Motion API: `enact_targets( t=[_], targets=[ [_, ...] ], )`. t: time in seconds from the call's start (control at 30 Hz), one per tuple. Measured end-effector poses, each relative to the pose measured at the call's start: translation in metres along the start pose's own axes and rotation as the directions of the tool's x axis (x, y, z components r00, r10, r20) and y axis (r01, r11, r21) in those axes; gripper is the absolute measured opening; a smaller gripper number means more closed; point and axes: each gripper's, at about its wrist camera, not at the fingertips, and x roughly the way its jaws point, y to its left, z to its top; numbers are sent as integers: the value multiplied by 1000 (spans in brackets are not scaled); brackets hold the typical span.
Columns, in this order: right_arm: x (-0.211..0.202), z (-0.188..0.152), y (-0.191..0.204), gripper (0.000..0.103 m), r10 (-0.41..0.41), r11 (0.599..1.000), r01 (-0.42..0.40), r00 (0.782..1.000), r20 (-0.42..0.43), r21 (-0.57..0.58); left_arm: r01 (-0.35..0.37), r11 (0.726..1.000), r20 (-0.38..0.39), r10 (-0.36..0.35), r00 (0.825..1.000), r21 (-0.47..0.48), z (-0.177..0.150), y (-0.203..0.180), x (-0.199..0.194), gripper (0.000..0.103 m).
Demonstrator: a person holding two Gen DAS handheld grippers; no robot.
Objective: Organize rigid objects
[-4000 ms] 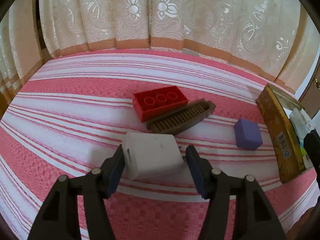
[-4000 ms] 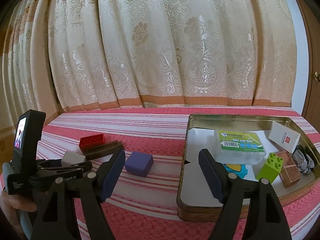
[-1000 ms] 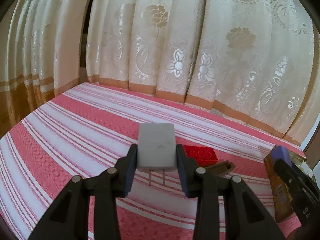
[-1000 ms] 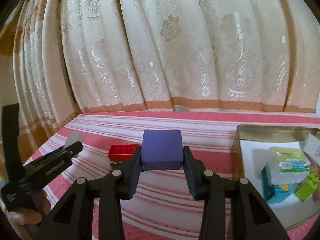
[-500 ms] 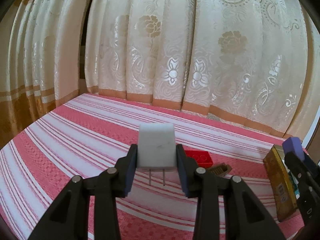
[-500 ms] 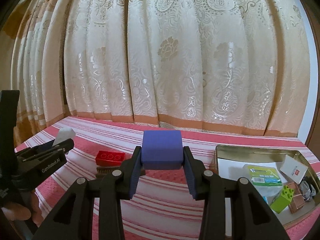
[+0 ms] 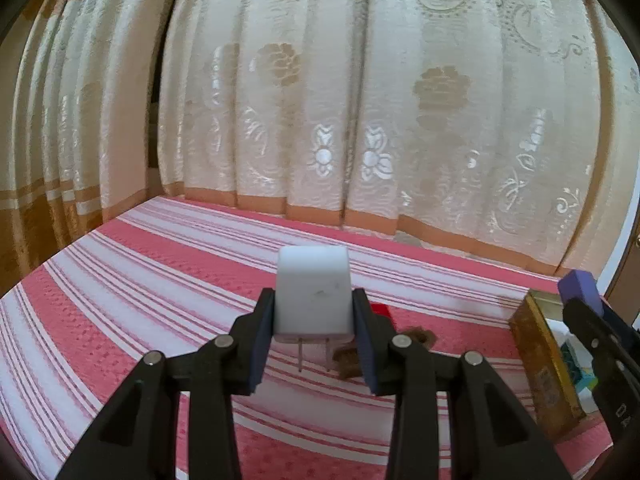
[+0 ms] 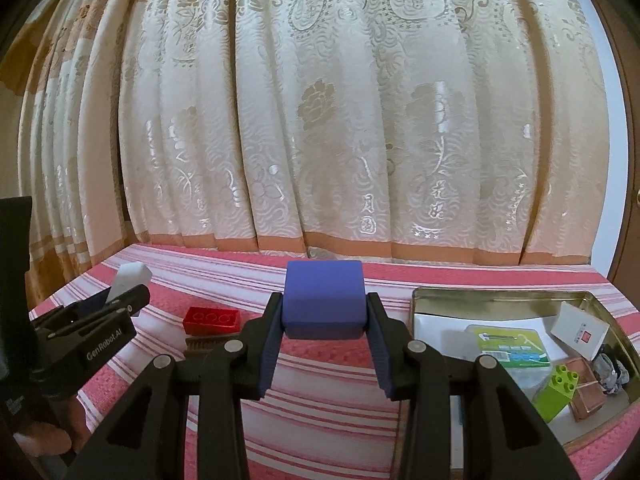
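My left gripper (image 7: 313,312) is shut on a white plug adapter (image 7: 313,294), its two prongs pointing down, held above the red-and-white striped cloth. My right gripper (image 8: 323,312) is shut on a purple block (image 8: 323,298), held above the cloth left of the metal tin (image 8: 472,293). In the left wrist view the right gripper with the purple block (image 7: 578,286) shows at the right edge, over the tin (image 7: 540,364). In the right wrist view the left gripper with the adapter (image 8: 128,280) shows at the left.
A red toy brick (image 8: 211,319) and a brown comb (image 8: 208,342) lie on the cloth between the grippers. The tin holds a green-labelled packet (image 8: 508,346), a green brick (image 8: 558,390), a white card (image 8: 582,330) and copper-coloured blocks (image 8: 584,394). Cream curtains hang behind the table.
Both grippers have risen and tilted up with their objects still held. More curtain and less table now shows. The right gripper has shifted a little toward the tin.
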Motion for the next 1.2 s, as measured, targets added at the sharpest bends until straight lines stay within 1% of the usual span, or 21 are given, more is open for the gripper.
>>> enact_targets(
  t=[0.2, 0.47, 0.73, 1.2],
  targets=[
    [-3, 1, -12, 43, -10, 1000, 10, 1000, 6, 18, 9, 1000, 7, -10, 1000, 25, -3, -16, -5, 37],
    [-9, 1, -31, 43, -38, 999, 38, 999, 15, 26, 45, 999, 23, -45, 999, 18, -6, -37, -14, 37],
    [-16, 1, -60, 43, -82, 995, 81, 996, 22, 50, 75, 996, 44, -77, 996, 41, -9, -68, -22, 37],
    [-26, 0, -115, 43, -164, 984, 162, 986, 24, 76, 132, 988, 46, -135, 990, 79, -14, -118, -28, 37]
  ],
)
